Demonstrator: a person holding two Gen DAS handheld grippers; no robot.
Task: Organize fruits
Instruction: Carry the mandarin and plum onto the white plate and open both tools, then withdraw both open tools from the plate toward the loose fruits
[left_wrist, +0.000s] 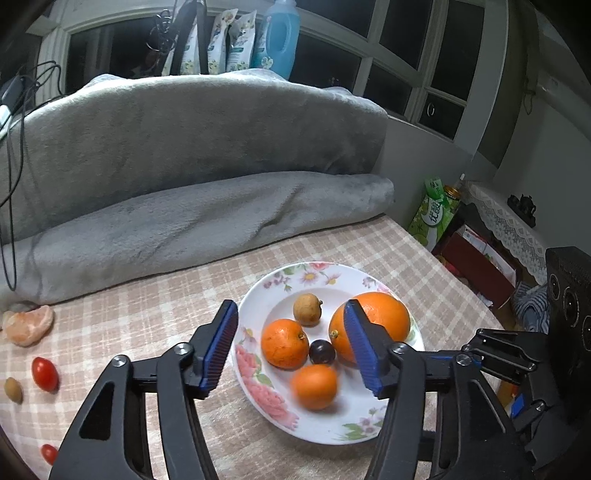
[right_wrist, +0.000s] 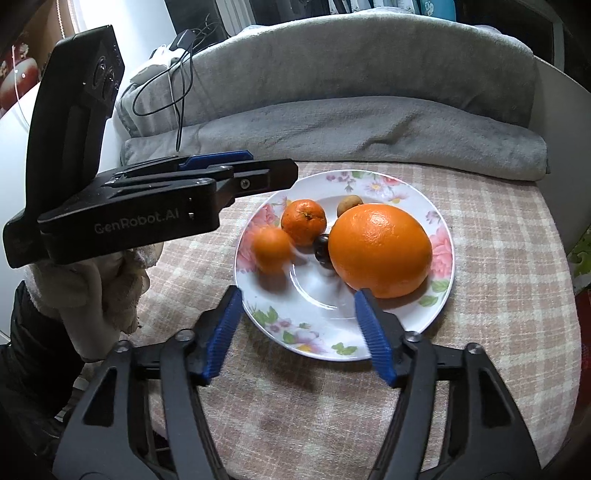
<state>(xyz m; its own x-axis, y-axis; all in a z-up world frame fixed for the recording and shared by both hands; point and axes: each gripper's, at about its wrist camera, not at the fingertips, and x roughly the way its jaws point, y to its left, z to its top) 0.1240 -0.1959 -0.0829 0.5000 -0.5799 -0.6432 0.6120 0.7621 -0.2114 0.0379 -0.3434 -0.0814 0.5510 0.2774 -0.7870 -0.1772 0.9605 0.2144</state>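
Fruits half gathered on plate (left_wrist: 255, 373); my left gripper (left_wrist: 291, 350) wide, empty, next grab cherry tomato (left_wrist: 45, 373) left of plate.

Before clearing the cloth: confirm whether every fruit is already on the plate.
No: a peeled tangerine and cherry tomato lie on the tablecloth, off the plate.

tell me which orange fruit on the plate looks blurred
The small orange at the plate's near-left edge; the mandarin and big orange are sharp.
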